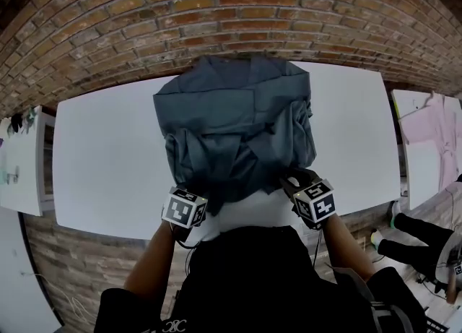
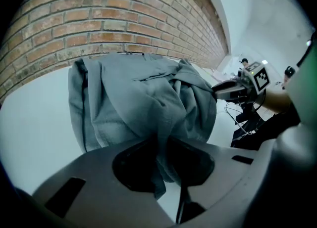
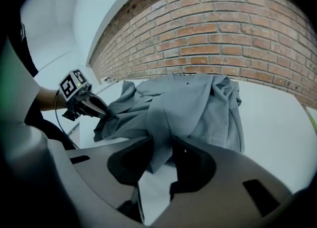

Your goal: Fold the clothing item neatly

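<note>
Grey garment (image 1: pixel 234 118) on table (image 1: pixel 108 158), hem in left gripper (image 2: pixel 163 147), right gripper (image 3: pixel 159 148).

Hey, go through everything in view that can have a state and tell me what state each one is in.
garment: rumpled, bunched in a heap on the table, not neatly folded.
left gripper: shut on the garment's near edge.
right gripper: shut on the garment's near edge.
table: white top, with the garment lying on it.

A white table (image 1: pixel 108 165) bears one rumpled grey garment (image 1: pixel 231 122), heaped across its middle and reaching back to the far edge.
</note>
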Demonstrator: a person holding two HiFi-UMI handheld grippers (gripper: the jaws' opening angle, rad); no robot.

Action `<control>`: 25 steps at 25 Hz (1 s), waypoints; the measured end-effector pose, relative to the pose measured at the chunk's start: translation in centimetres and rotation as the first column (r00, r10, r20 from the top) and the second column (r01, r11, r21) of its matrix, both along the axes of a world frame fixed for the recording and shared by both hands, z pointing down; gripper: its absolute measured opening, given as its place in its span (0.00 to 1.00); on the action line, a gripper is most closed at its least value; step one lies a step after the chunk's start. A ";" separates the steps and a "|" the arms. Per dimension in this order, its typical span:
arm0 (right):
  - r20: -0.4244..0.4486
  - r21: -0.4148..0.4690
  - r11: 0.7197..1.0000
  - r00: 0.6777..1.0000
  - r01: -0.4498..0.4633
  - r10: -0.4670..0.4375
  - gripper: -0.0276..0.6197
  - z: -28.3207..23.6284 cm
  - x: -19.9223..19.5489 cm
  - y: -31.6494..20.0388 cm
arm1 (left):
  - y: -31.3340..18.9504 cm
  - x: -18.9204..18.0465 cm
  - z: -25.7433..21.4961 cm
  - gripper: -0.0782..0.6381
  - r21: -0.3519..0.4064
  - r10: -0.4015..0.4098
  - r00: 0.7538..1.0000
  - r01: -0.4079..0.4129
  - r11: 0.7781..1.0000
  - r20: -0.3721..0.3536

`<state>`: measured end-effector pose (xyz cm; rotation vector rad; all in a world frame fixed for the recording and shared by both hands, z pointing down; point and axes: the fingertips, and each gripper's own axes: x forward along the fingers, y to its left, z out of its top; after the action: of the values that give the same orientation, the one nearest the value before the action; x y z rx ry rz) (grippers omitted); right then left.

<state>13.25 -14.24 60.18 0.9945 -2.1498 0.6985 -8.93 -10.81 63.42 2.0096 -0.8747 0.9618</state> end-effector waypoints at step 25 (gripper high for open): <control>0.300 0.176 0.984 0.953 -0.026 -0.028 0.07 -13.7 -0.7 -9.1 | -8.9 -1.9 -14.8 0.15 0.106 -0.293 0.911 0.335 0.936 -0.289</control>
<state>12.54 -23.31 46.50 1.0326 -2.5160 0.7043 -10.82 -19.72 48.66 1.9849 -1.1030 0.4391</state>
